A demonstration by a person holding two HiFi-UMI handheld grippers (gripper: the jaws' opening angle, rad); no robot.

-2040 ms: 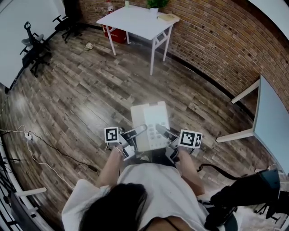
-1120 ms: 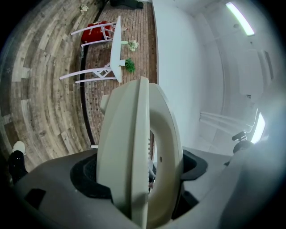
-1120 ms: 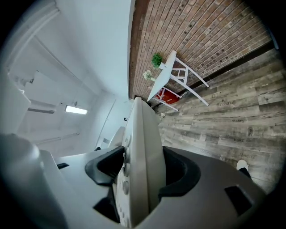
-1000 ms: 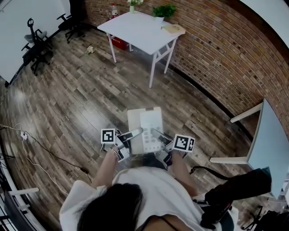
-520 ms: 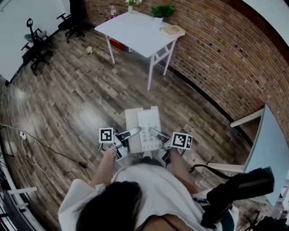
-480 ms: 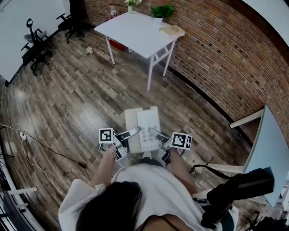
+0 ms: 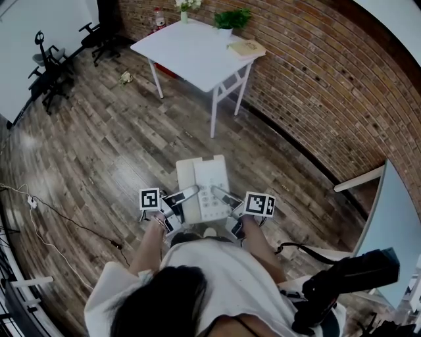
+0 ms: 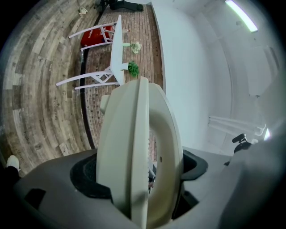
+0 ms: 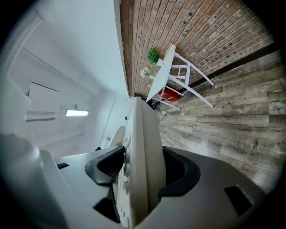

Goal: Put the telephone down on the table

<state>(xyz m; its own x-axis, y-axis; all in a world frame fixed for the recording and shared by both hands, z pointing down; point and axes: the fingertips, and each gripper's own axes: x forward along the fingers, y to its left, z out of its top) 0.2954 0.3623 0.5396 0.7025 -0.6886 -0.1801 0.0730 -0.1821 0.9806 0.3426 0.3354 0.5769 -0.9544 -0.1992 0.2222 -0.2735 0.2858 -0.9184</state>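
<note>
Floorboards (image 7: 99, 145) below one telephone (image 7: 208, 175) (left claw (image 7: 186, 193), right claw (image 7: 222, 194) gripping).

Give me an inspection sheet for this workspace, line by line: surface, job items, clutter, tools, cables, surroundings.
Surface: white table stands ahead by the brick wall; most of its top is bare.
Job's things: telephone is held in the air over the wooden floor, not yet on the table.
Clutter: potted plant, book and flower vase sit along the table's far edge; a small object lies on the floor.
Tools: left tool and right tool each clamp one side of the telephone.
Cables: white cable and black cable lie on the floor at left.
Surroundings: office chairs far left; second table at right.
</note>
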